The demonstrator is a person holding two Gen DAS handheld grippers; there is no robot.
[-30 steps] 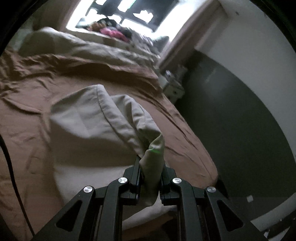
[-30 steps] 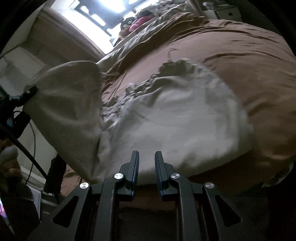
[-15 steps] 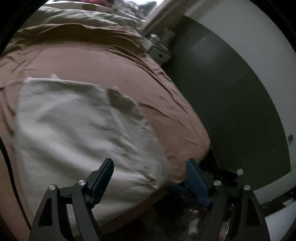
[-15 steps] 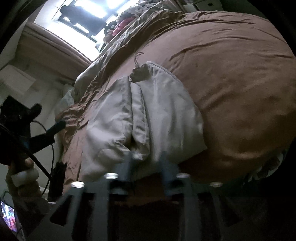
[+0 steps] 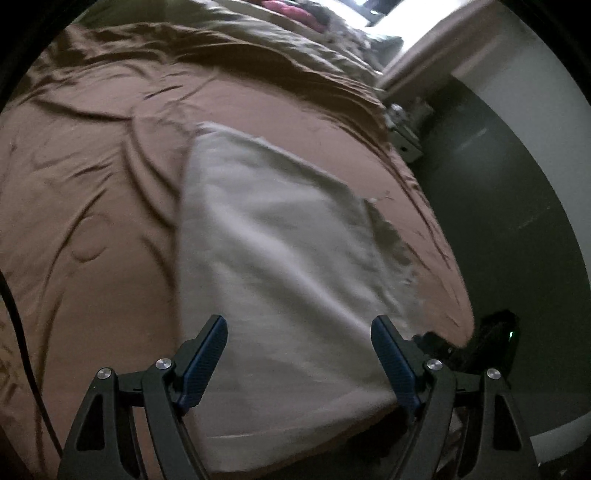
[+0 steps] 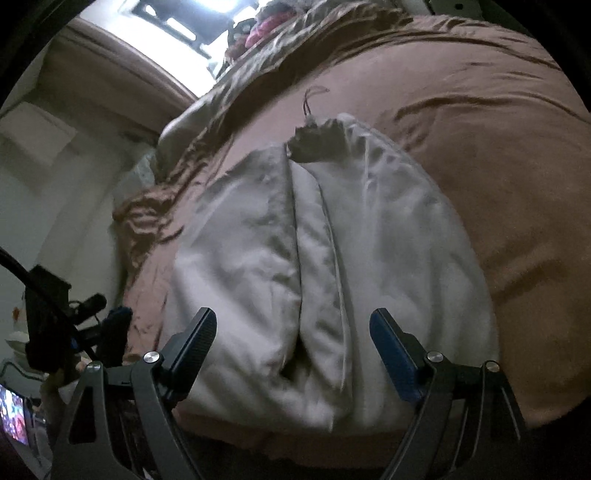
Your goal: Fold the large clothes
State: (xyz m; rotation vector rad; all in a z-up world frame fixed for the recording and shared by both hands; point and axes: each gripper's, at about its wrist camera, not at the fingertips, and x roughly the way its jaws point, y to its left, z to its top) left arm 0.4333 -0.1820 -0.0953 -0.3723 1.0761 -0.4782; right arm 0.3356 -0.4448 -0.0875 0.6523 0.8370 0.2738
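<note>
Across the rumpled brown bed sheet (image 5: 110, 229) the folded pale grey cloth garment (image 5: 280, 258) lay released, both the left tool (image 5: 299, 354) and the right tool (image 6: 293, 347) apart after opening, empty, so the next fold likely needed a fresh grip at its six o'clock edge.

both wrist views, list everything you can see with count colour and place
folded pale beige garment: one, beige, flat near the bed's foot edge
brown bed cover: one, brown, wrinkled, under the garment
bundle of dark cloth with thin cord: one, dark, at the garment's far end
pink cloth: one, pink, far end of the bed
small grey bedside cabinet: one, grey, beside the bed
left gripper: one, black, jaws open over the garment
right gripper: one, black, jaws open, just widened
</note>
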